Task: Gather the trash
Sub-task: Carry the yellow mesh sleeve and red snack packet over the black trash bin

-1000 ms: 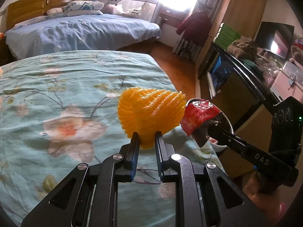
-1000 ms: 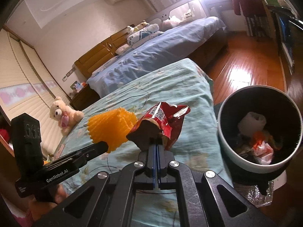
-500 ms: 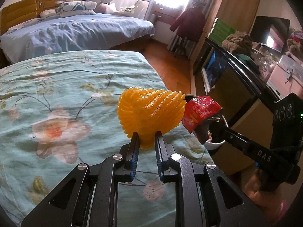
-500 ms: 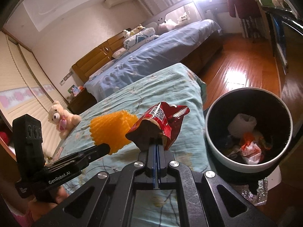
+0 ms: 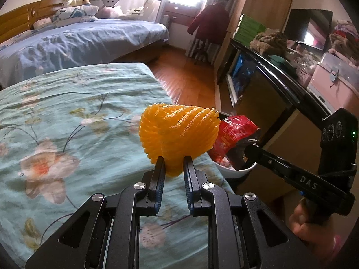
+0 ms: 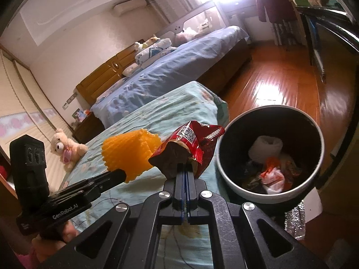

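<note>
The left claw (image 5: 173,166) clamps the orange foam net (image 5: 178,135); the right claw (image 6: 185,168) clamps the red wrapper (image 6: 193,139). Both have moved nearer the trash bin (image 6: 233,186), right of the bed (image 6: 157,112).

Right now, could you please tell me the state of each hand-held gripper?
Left hand-held gripper: closed on the orange foam net.
Right hand-held gripper: closed on the red wrapper.
</note>
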Available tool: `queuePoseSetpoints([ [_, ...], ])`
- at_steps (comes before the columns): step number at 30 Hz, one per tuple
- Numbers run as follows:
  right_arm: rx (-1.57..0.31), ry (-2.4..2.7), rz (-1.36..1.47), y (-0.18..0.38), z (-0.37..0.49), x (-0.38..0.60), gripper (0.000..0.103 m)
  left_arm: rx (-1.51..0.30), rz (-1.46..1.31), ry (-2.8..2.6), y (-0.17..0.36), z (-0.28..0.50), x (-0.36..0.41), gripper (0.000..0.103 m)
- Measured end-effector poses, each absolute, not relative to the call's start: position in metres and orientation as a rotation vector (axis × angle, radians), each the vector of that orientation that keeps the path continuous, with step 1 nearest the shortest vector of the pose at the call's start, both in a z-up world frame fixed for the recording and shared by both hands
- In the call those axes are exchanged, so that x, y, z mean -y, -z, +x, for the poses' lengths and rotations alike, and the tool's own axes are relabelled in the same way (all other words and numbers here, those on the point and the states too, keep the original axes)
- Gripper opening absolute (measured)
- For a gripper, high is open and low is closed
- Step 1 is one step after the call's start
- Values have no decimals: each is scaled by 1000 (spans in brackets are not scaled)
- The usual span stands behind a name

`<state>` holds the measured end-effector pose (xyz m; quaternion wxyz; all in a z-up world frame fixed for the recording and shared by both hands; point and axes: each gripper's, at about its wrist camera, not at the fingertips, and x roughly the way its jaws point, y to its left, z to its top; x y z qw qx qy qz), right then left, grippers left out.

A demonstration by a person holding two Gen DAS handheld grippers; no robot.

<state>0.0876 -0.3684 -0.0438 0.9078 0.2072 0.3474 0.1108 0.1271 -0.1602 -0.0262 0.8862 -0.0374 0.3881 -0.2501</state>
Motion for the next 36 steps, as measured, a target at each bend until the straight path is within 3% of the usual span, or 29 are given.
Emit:
queuePoseSetpoints([
  [36,-715,-123,505,56,83,429,0,-837,3,606,30,138,231,15],
])
